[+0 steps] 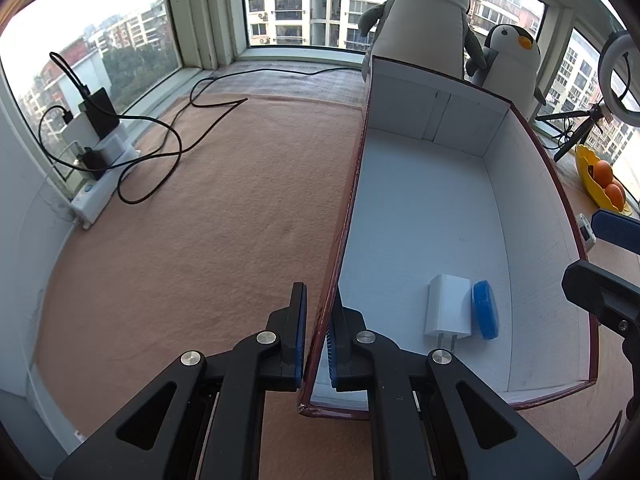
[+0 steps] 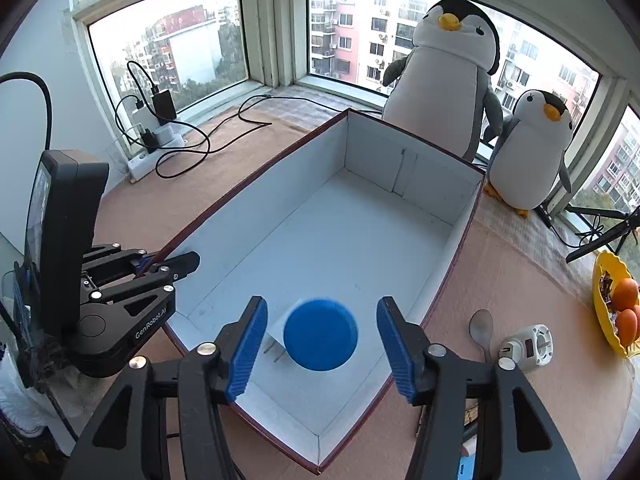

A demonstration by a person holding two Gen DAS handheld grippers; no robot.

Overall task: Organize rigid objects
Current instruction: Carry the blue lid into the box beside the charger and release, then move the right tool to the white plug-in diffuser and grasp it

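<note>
On the left, our left gripper point(image 1: 318, 332) pinches the box point(image 2: 256, 184) by its side wall. Inside the box we see a white charger point(image 1: 447, 306) with a blue disc point(image 2: 321, 334) leaning on it. Our right gripper point(image 2: 322, 346) hangs wide open around the disc, not touching it.

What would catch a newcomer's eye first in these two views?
A large open box, white inside with a dark red rim, fills the middle of the cloth-covered sill. Near its front lie a blue disc and a white charger beside it. The left tongs clamp the box's near left wall, while the right tongs stand open above the disc. Two plush penguins stand behind the box by the window.
</note>
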